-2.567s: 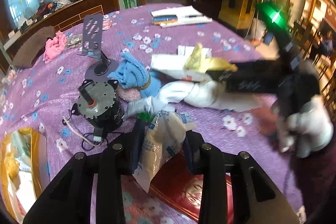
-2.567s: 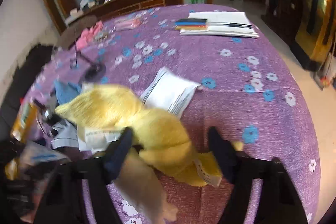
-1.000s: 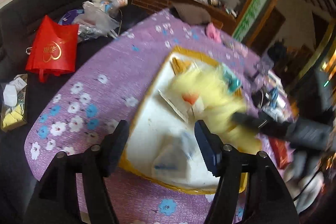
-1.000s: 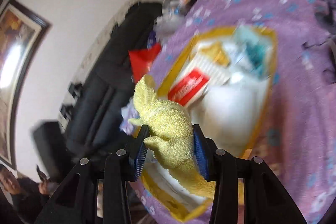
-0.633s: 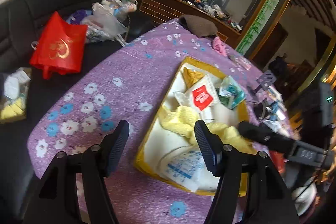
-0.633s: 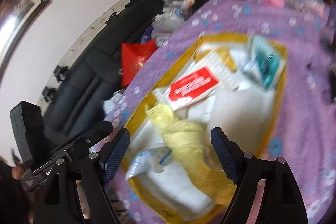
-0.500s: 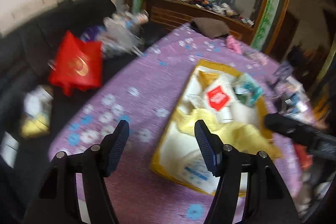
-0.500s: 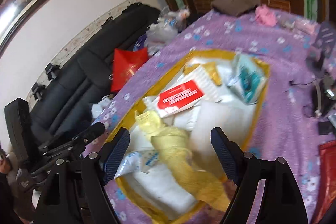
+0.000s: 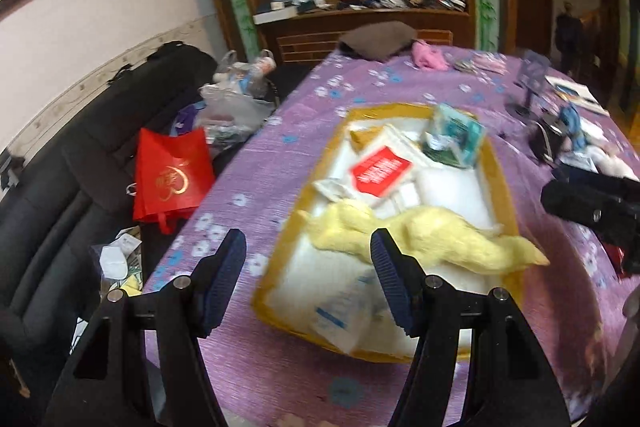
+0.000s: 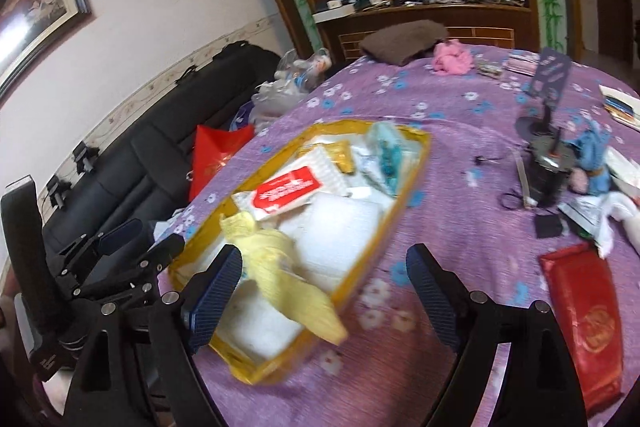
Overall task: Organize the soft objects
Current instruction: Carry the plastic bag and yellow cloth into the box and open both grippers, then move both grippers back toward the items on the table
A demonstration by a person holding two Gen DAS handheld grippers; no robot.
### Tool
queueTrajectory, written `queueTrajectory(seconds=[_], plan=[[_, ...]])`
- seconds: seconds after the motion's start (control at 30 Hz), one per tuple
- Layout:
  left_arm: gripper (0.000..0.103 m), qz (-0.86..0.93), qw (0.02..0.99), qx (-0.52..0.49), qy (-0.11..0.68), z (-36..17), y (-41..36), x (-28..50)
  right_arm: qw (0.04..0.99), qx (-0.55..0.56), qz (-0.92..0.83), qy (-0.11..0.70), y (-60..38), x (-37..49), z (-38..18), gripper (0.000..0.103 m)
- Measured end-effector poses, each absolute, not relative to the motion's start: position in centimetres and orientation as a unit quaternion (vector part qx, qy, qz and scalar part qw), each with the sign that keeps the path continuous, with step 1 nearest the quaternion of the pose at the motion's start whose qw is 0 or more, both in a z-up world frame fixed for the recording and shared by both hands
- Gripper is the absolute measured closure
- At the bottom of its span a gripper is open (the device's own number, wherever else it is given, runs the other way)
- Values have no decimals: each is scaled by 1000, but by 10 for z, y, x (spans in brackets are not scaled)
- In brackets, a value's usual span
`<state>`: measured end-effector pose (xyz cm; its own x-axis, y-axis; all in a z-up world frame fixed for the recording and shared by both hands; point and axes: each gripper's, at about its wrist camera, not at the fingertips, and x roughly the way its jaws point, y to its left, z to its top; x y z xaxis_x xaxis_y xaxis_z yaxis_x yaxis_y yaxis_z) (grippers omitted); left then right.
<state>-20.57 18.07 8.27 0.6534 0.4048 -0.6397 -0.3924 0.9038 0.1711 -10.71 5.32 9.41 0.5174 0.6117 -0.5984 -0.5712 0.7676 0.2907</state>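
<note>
A yellow towel [image 9: 432, 239] lies across the near end of the yellow-rimmed tray [image 9: 498, 183], one end hanging over the rim; it also shows in the right wrist view [image 10: 280, 267], in the tray [image 10: 416, 163]. The tray holds a white-and-blue packet [image 9: 340, 311], a red-labelled pack [image 9: 380, 171] and a teal packet [image 9: 452, 139]. My left gripper [image 9: 308, 279] is open and empty above the tray's near left corner. My right gripper [image 10: 320, 291] is open and empty above the tray's near end. A pink cloth [image 10: 452, 63] and a blue cloth [image 10: 592, 151] lie on the table.
A purple flowered cloth covers the table [image 10: 460, 131]. A motor [image 10: 546, 179], a phone stand [image 10: 548, 83] and a red packet [image 10: 588, 315] lie to the right. A black sofa [image 9: 60, 187] with a red bag [image 9: 172, 175] stands left of the table.
The right gripper opened and let go of the yellow towel, which now lies in the tray. The left gripper's packet lies in the tray too. Both grippers have drawn back from the tray.
</note>
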Motion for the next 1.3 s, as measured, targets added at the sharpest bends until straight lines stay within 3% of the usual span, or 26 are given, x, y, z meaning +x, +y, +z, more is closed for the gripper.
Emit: queueTrajectory(seconds=[0.63, 0.93, 1.3], plan=[[39, 149, 904, 81, 391, 84, 86, -172, 911, 123, 203, 339, -134, -94, 87, 16], [39, 80, 909, 49, 407, 81, 68, -163, 914, 147, 120, 359, -214, -85, 84, 15], [39, 25, 917, -2, 398, 89, 60, -165, 829, 177, 222, 482, -148, -37, 34, 11]])
